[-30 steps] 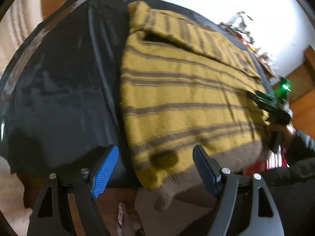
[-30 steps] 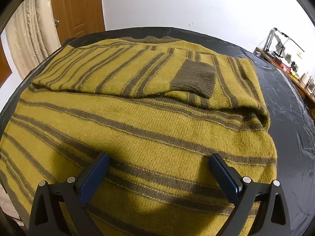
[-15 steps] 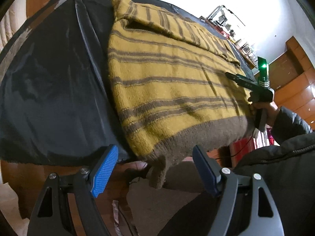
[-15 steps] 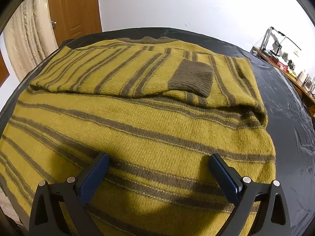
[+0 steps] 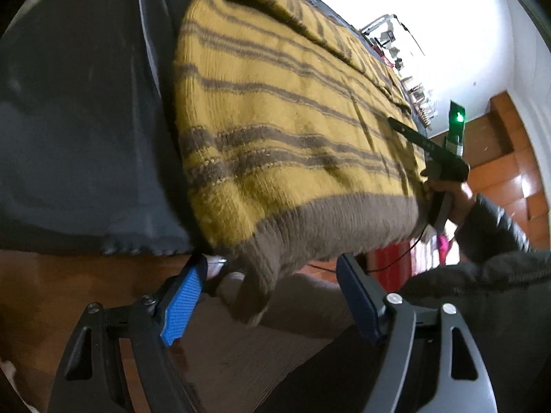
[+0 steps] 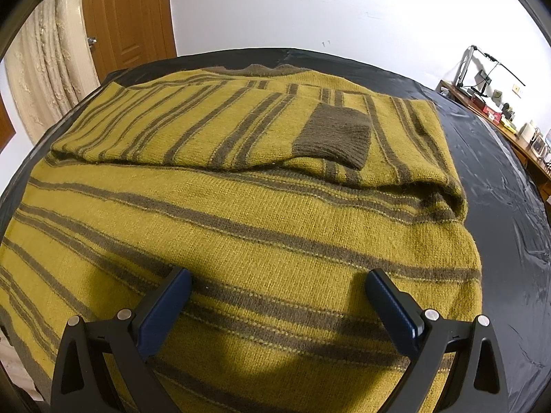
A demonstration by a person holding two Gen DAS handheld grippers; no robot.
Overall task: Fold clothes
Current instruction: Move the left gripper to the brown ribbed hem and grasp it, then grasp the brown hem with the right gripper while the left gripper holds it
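A brown wooden door [image 6: 127, 17] stands upper left beside a cream curtain [image 6: 48, 79]; a cluttered shelf [image 6: 496, 110] lines the white wall [image 6: 310, 3] at right.

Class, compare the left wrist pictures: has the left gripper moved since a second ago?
Yes. The left gripper has dropped toward the sweater's brown hem hanging off the table edge. Its jaws have been closing, pads not yet touching the hem between them.

No readable text, labels, brands or numbers in either view.
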